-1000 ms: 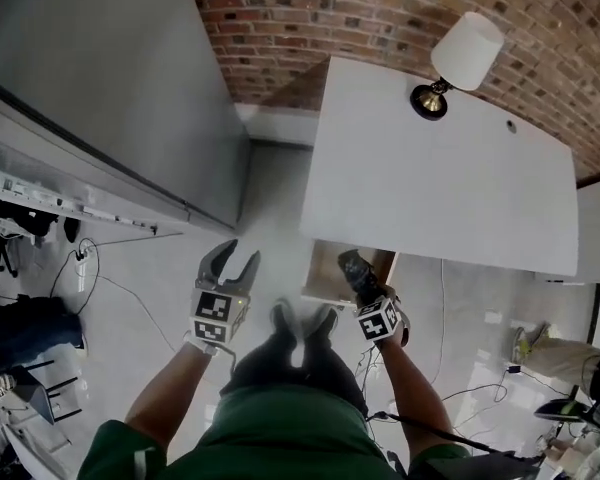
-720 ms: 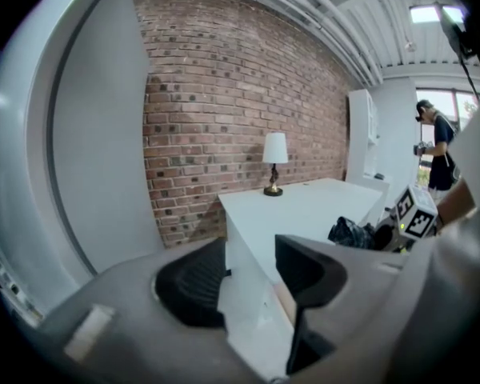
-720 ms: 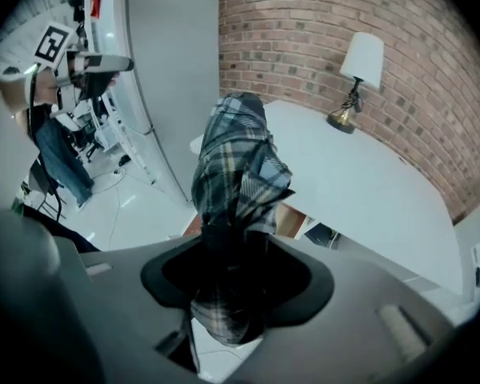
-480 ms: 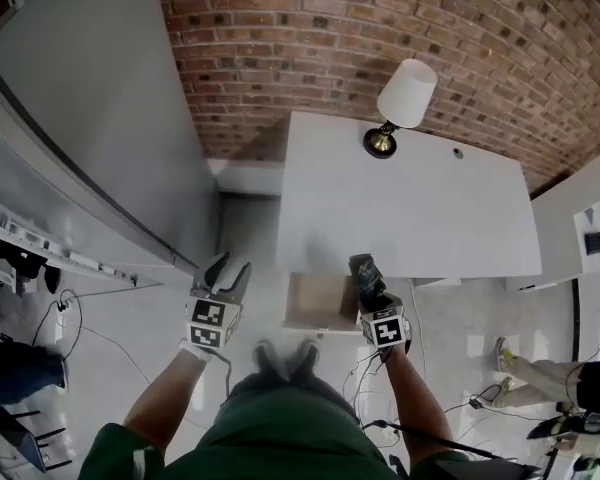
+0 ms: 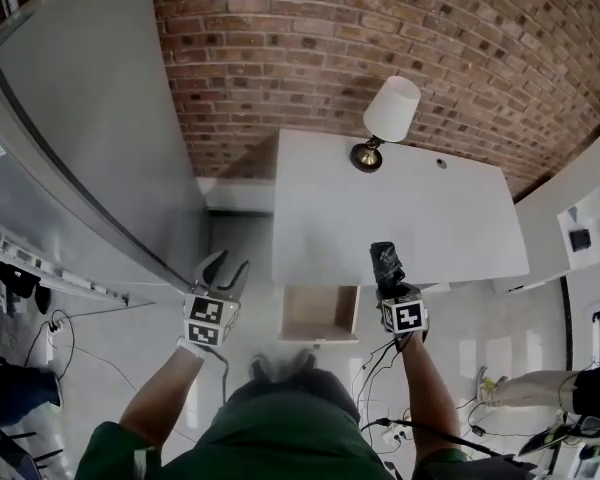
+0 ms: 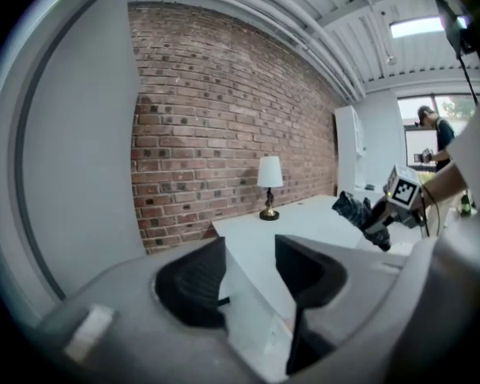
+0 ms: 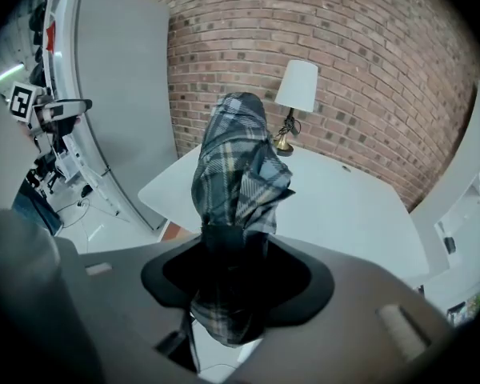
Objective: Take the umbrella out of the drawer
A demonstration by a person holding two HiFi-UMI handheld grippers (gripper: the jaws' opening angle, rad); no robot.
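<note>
Brick wall (image 5: 380, 38) is seen behind the worktop (image 5: 410, 218); the umbrella (image 7: 238, 166) is clamped in the right tongs (image 7: 236, 274), left tongs (image 6: 250, 274) held apart.

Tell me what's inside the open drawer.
The drawer shows only bare wooden bottom; its back is hidden under the table. The umbrella is in the right tool.

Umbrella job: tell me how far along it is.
Done: the plaid umbrella is out of the open drawer, lifted above the edge of the white table. In hand: the right tongs are clamped on it; the left tongs are open and empty. Left: probably setting it down and shutting the drawer.
</note>
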